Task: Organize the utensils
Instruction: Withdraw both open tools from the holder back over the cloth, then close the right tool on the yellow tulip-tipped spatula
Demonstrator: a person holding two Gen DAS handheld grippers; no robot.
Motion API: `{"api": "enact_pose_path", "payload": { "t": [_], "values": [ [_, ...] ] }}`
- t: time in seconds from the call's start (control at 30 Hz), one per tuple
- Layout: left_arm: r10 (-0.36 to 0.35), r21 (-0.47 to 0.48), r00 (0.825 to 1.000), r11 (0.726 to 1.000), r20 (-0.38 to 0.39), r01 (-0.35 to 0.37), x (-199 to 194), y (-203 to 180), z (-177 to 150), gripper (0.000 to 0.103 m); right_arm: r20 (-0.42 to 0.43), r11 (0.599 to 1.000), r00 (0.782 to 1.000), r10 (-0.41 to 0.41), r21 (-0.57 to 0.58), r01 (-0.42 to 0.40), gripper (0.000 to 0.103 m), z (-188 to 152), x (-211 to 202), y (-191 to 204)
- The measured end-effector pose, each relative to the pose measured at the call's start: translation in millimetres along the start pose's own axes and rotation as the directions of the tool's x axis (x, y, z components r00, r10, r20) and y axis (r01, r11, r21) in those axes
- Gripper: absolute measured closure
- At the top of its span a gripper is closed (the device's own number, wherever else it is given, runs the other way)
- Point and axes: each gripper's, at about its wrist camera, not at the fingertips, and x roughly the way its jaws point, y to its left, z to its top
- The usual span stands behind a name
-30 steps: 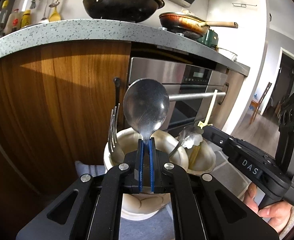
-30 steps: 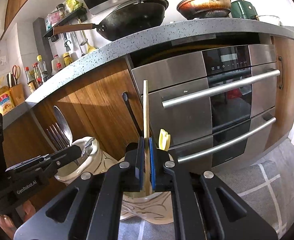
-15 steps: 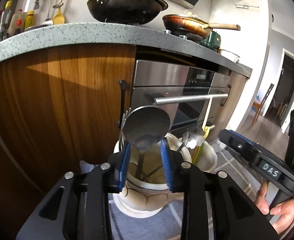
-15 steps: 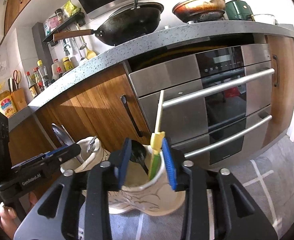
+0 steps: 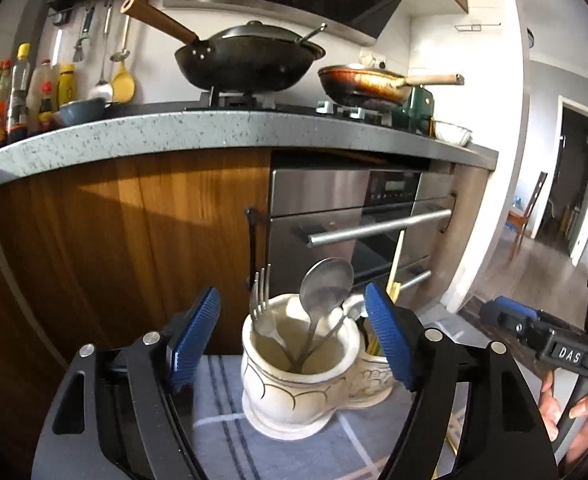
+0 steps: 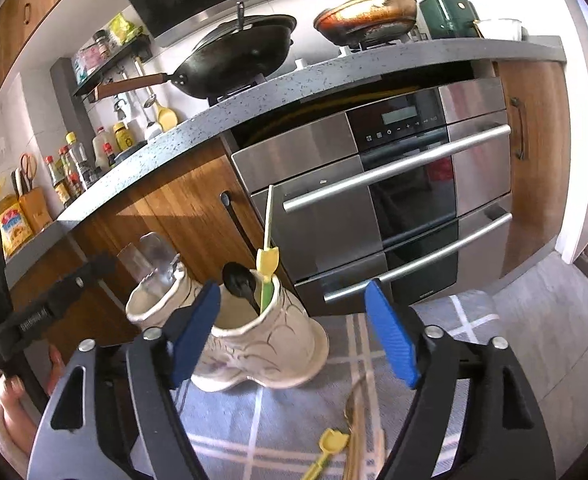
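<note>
I am letting go with both tools. A second ago my left gripper (image 5: 290, 340) was clamped on the big spoon (image 5: 325, 284) and my right gripper (image 6: 292, 330) on the yellow-tipped stick (image 6: 268, 256); now both sets of jaws are opening wide, pads touching nothing. Spoon and stick are standing in the cream holder (image 5: 294, 392) on the checked cloth (image 6: 445, 320). More utensils (image 6: 353, 432) are lying at the cloth's near edge, so I am judging the sorting unfinished.
</note>
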Motion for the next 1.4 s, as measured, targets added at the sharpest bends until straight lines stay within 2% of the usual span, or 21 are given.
{"api": "enact_pose_path", "payload": {
  "t": [0.07,0.2,0.33,0.47,0.63,0.8,1.03,1.13,1.2,1.27,1.4],
  "values": [
    [0.013,0.005,1.000,1.000,0.004,-0.013,-9.4,1.0,0.3,0.024,0.009,0.999,1.000,-0.006,-0.032,0.006,0.017,-2.1,-10.2,1.9],
    [0.023,0.018,1.000,1.000,0.009,-0.023,-24.9,-0.1,-4.3,0.011,0.040,0.996,0.999,-0.013,-0.083,0.016,0.005,-5.9,-33.3,4.1],
    [0.006,0.021,1.000,1.000,-0.004,-0.006,-35.9,-5.2,-15.4,0.006,0.038,0.992,0.999,-0.039,-0.116,0.043,0.005,-13.0,-49.4,1.4],
    [-0.049,0.004,0.997,0.999,-0.060,0.049,-36.5,-14.5,-38.2,0.005,-0.031,0.989,0.997,-0.071,-0.136,0.066,0.005,-25.8,-49.6,-6.3],
    [-0.092,0.014,0.978,0.995,-0.186,0.097,-19.4,-32.4,-74.2,0.005,-0.098,0.981,0.989,-0.114,-0.168,0.096,0.005,-51.7,-44.7,-15.5],
    [-0.070,0.059,0.961,0.994,-0.268,0.089,-0.8,-51.9,-111.4,0.005,-0.167,0.970,0.972,-0.163,-0.207,0.127,0.005,-77.9,-36.6,-22.5],
    [0.000,0.203,0.958,0.977,-0.286,0.061,4.5,-70.1,-145.3,0.005,-0.309,0.986,0.945,-0.108,-0.156,0.062,0.005,-114.4,-14.8,-15.8],
    [-0.020,0.146,0.946,0.987,-0.323,0.071,6.3,-55.3,-150.5,0.005,-0.337,0.984,0.936,-0.099,-0.170,0.043,0.010,-121.9,-6.1,-2.2],
    [-0.040,0.084,0.939,0.994,-0.341,0.073,5.9,-42.1,-150.7,0.005,-0.357,0.983,0.928,-0.105,-0.177,0.043,0.018,-125.7,-0.8,6.2],
    [-0.044,0.039,0.940,0.997,-0.337,0.061,3.8,-31.4,-148.9,0.005,-0.377,0.983,0.919,-0.112,-0.179,0.046,0.031,-129.9,6.9,14.4],
    [-0.032,0.016,0.948,0.999,-0.316,0.039,-0.7,-21.8,-143.6,0.005,-0.407,0.980,0.903,-0.136,-0.188,0.063,0.048,-136.4,20.5,23.7]
  ]
}}
